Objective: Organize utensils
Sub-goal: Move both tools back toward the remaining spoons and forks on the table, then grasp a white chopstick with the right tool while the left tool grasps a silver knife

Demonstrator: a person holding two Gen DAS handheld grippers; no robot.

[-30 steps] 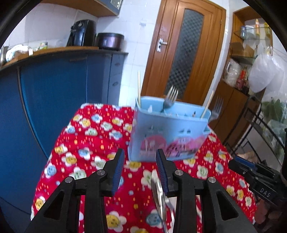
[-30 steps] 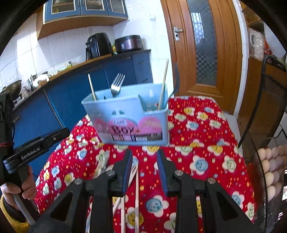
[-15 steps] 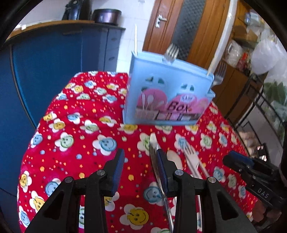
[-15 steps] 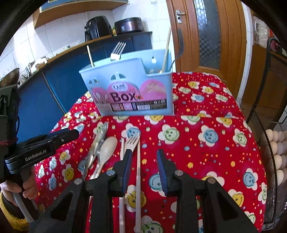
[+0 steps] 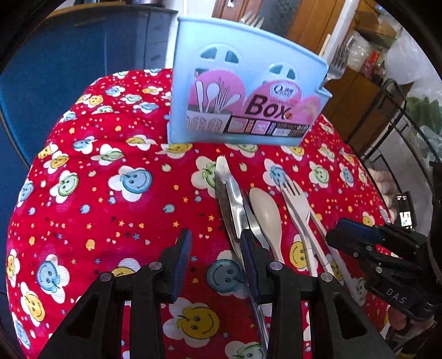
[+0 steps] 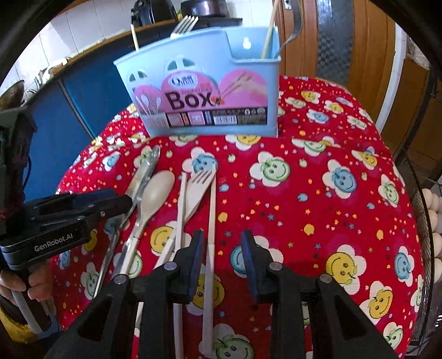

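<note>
Utensils in a row before the blue box

Utensils lie side by side on the red flowered tablecloth [image 6: 331, 193], all in front of the pale blue box [image 6: 204, 91], which stands upright at the far side of the table. From the right wrist view, left to right: metal tongs [image 6: 143, 176], beige spoon [image 6: 157, 190], a pale chopstick [image 6: 181, 204], beige fork [image 6: 200, 187], a second chopstick [image 6: 211, 221]. Long axes run roughly near-to-far. Spoon bowl, fork tines and tongs tip all point toward the box; handles lie toward the cameras. Tongs and spoon lean slightly to the right at their far ends.

Box already holds a metal fork [image 6: 183, 24], tines up, plus upright sticks and a metal handle in its right compartment.

Left gripper [image 5: 215, 248]: jaws partly apart, nothing between them, right finger over the tongs [image 5: 229, 198]; contact cannot be told.

Right gripper [image 6: 222, 248]: jaws partly apart, empty, left finger just beside the second chopstick.

A hand [image 6: 33, 284] holds the left gripper's handle.
</note>
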